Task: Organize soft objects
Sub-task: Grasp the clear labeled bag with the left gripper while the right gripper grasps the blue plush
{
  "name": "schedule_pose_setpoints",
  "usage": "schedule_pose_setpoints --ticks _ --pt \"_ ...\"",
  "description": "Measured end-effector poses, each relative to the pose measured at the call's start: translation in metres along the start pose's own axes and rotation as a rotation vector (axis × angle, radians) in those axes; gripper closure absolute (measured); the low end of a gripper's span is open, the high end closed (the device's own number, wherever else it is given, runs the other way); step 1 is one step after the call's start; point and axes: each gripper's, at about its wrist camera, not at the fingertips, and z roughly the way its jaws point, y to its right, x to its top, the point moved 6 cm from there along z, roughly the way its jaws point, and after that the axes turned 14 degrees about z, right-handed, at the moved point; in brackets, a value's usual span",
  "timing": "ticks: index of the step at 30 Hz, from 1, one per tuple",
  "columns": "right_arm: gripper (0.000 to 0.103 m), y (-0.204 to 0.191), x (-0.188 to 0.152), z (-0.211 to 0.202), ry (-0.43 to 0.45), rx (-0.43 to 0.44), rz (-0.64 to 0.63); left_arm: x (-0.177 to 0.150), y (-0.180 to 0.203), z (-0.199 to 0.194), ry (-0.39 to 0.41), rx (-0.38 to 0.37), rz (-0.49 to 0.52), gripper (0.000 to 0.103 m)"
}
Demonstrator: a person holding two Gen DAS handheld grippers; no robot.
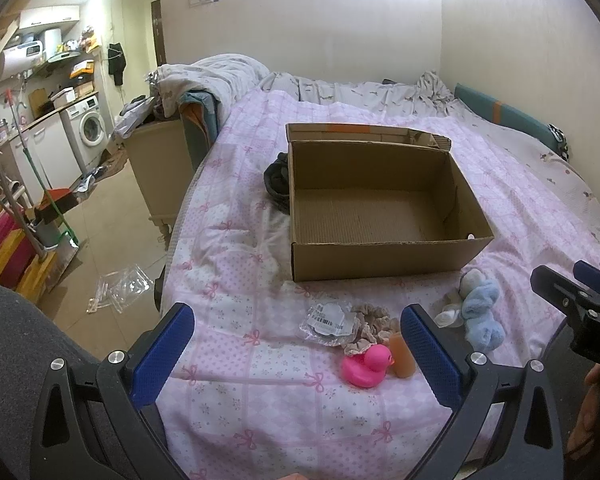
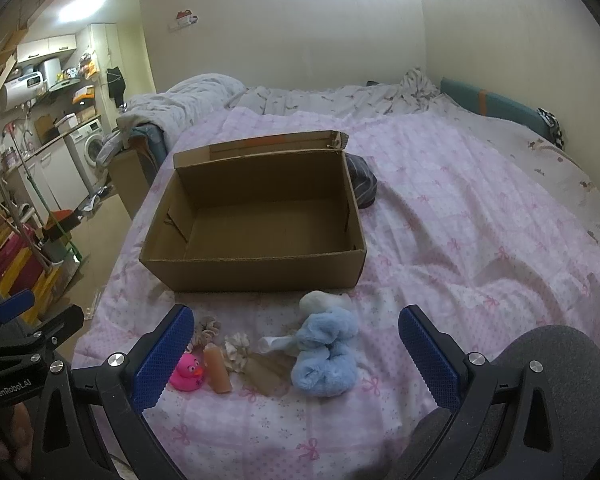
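An open cardboard box (image 1: 384,256) (image 2: 256,270) sits empty on the pink bedspread. In front of it lie a pink rubber duck (image 1: 367,365) (image 2: 187,372), an orange soft cylinder (image 1: 401,354) (image 2: 217,368), beige scrunchies (image 1: 370,326) (image 2: 236,350), a packaged dark item (image 1: 327,320) and a fluffy blue plush (image 1: 480,312) (image 2: 326,354) with a white piece. My left gripper (image 1: 298,354) is open and empty, above the bed just short of the duck. My right gripper (image 2: 296,356) is open and empty, its fingers either side of the plush, held above it.
A dark garment (image 1: 278,182) (image 2: 362,182) lies beside the box. Crumpled grey bedding (image 1: 220,76) is at the bed's far end. The bed's left edge drops to a floor with a plastic tray (image 1: 120,292), brooms and a washing machine (image 1: 88,128).
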Motion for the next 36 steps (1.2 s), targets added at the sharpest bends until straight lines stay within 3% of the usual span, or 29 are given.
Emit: schedule_pose_setpoints --ticks 5,9,13,21,28,30,33,36 --pt "0.000 0.001 -0.001 0.000 -0.006 0.001 0.004 0.005 0.001 0.001 -0.006 -0.005 0.000 0.000" --pt "0.000 -0.002 0.007 0.002 -0.055 0.029 0.005 0.020 -0.004 0.010 -0.059 0.013 0.001 0.000" --pt "0.000 0.001 0.027 0.008 -0.105 0.060 0.041 0.033 -0.012 0.022 -0.115 -0.043 -0.039 0.000" --pt "0.000 0.014 0.048 0.043 -0.296 0.067 0.091 0.050 -0.036 0.069 -0.291 -0.068 -0.069 0.000" --pt "0.000 0.022 0.032 0.079 -0.404 0.044 0.092 0.021 -0.033 0.128 -0.509 -0.153 -0.126 0.000" --pt "0.000 0.025 0.022 0.088 -0.430 0.042 0.120 0.009 -0.021 0.148 -0.555 -0.192 -0.107 0.000" --pt "0.000 0.028 0.009 0.100 -0.459 0.019 0.113 -0.001 -0.008 0.170 -0.589 -0.185 -0.064 0.000" --pt "0.000 0.031 0.004 0.105 -0.470 0.028 0.140 -0.015 0.004 0.188 -0.639 -0.209 -0.056 0.010"
